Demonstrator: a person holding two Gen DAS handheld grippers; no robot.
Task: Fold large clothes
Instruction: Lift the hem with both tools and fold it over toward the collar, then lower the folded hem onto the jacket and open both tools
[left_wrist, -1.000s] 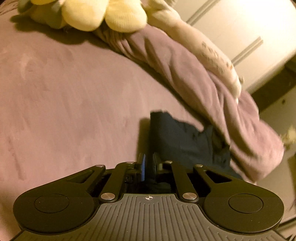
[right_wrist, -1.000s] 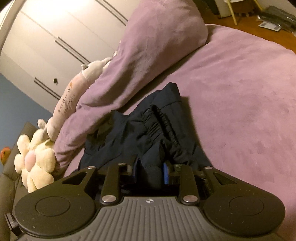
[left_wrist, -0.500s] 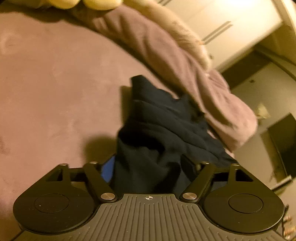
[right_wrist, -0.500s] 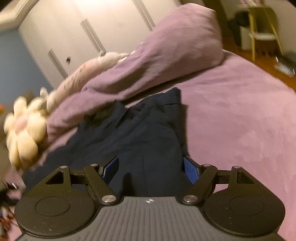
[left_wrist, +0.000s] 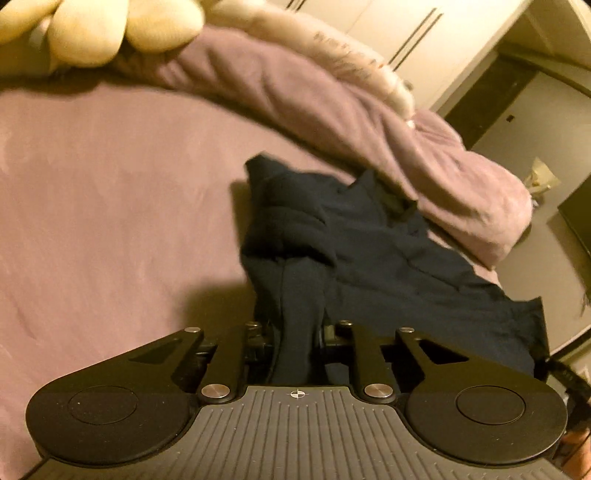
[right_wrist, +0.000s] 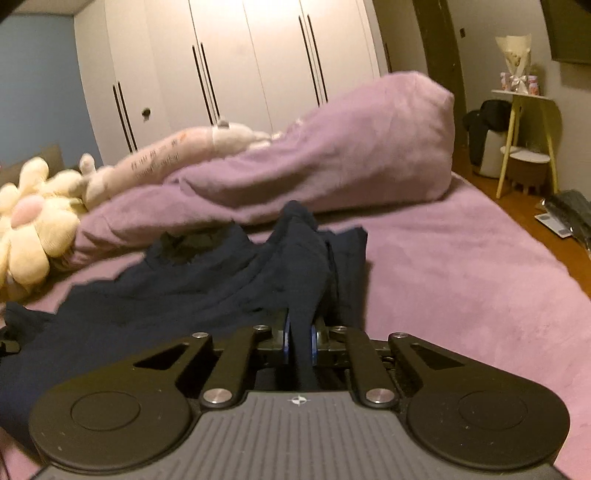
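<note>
Filling most of both views is the bed, covered in a soft purple sheet. A rolled purple blanket lies across the back of it, with a long pale plush toy on top and a yellow flower toy at the far left of the right view. White wardrobe doors stand behind.

Next comes the dark blue garment. It lies on the bed just in front of the blanket, in the middle of each view. It is bunched and wrinkled, not flat, and no neat fold shows yet. So the folding looks barely begun. The cloth likely needs to be lifted, spread out and then folded over.

Smallest are the two tools. The left hand-held gripper has just been closing, and it now pinches a bunch of the dark blue cloth between its jaws. The right hand-held gripper has just been closing too, and its blue pads squeeze another ridge of the same garment.
</note>
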